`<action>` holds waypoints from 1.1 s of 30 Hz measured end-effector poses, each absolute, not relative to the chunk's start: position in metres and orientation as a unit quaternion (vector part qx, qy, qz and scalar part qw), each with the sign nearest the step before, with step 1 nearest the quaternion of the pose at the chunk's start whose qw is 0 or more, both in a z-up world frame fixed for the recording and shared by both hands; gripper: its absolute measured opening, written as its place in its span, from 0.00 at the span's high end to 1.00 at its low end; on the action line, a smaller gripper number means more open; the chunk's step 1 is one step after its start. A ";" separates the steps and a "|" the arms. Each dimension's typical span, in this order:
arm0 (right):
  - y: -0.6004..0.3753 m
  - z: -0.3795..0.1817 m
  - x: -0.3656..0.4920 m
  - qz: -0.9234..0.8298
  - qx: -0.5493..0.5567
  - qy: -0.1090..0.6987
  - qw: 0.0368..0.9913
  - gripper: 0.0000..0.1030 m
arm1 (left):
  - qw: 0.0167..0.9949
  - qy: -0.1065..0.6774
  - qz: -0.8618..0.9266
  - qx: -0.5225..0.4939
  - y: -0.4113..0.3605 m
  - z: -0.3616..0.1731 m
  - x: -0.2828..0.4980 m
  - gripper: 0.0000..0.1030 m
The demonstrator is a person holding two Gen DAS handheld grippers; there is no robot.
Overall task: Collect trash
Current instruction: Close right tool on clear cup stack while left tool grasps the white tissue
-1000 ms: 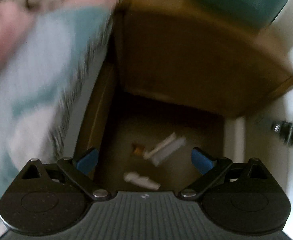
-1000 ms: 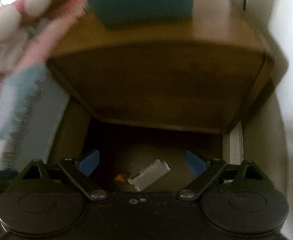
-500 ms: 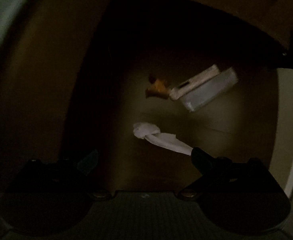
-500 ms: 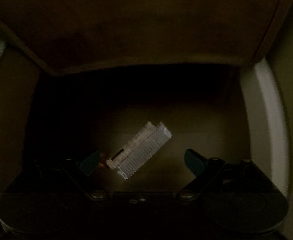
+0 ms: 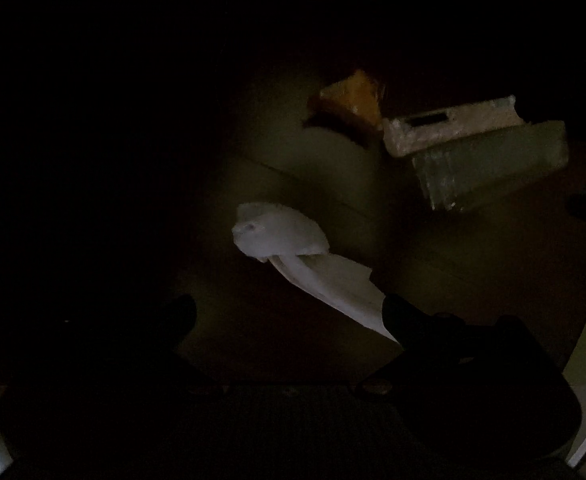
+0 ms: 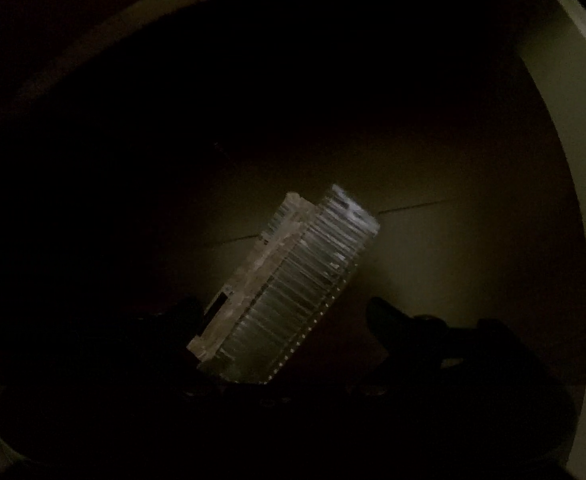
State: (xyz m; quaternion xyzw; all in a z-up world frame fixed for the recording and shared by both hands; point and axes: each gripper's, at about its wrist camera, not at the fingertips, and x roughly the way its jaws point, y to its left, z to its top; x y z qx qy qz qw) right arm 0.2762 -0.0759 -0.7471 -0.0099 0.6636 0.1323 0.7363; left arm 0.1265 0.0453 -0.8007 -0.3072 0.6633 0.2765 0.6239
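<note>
Both views are dark, under a wooden cabinet. In the left wrist view a crumpled white tissue (image 5: 293,252) lies on the floor, its tail reaching my right fingertip (image 5: 397,312). My left gripper (image 5: 289,312) is open just short of it. Beyond lie an orange scrap (image 5: 353,100) and a ribbed clear plastic piece (image 5: 477,148). In the right wrist view the same ribbed plastic piece (image 6: 289,292) lies tilted between the fingers of my open right gripper (image 6: 283,312), close to the left finger.
A pale baseboard or wall edge (image 6: 573,160) runs down the right side. The dark underside of the cabinet (image 6: 253,20) hangs low overhead. A floor seam (image 6: 413,206) crosses behind the plastic piece.
Both grippers have gone down from above the nightstand and in under the cabinet. The tissue and the plastic piece now look larger and nearer. Both stay open.
</note>
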 end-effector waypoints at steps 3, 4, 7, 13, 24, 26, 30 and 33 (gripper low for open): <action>-0.073 -0.756 0.279 0.125 -0.019 0.666 0.735 0.21 | 0.625 0.665 0.268 -0.309 0.044 -0.811 0.129 0.04; -0.072 -0.759 0.279 0.122 -0.019 0.667 0.735 0.25 | 0.627 0.663 0.267 -0.311 0.044 -0.814 0.130 0.04; -0.074 -0.765 0.281 0.114 -0.017 0.672 0.732 0.29 | 0.634 0.662 0.271 -0.295 0.042 -0.819 0.133 0.04; -0.081 -0.769 0.282 0.109 -0.001 0.677 0.728 0.43 | 0.635 0.657 0.265 -0.308 0.043 -0.828 0.135 0.14; -0.085 -0.782 0.272 0.103 -0.016 0.670 0.735 0.56 | 0.641 0.649 0.250 -0.325 0.046 -0.834 0.125 0.70; -0.087 -0.782 0.269 0.103 -0.023 0.668 0.736 0.56 | 0.645 0.648 0.251 -0.319 0.046 -0.833 0.124 0.81; -0.090 -0.778 0.263 0.097 -0.030 0.664 0.741 0.58 | 0.647 0.646 0.250 -0.318 0.048 -0.834 0.121 0.93; -0.092 -0.777 0.259 0.094 -0.038 0.664 0.741 0.60 | 0.654 0.644 0.251 -0.307 0.046 -0.835 0.121 0.96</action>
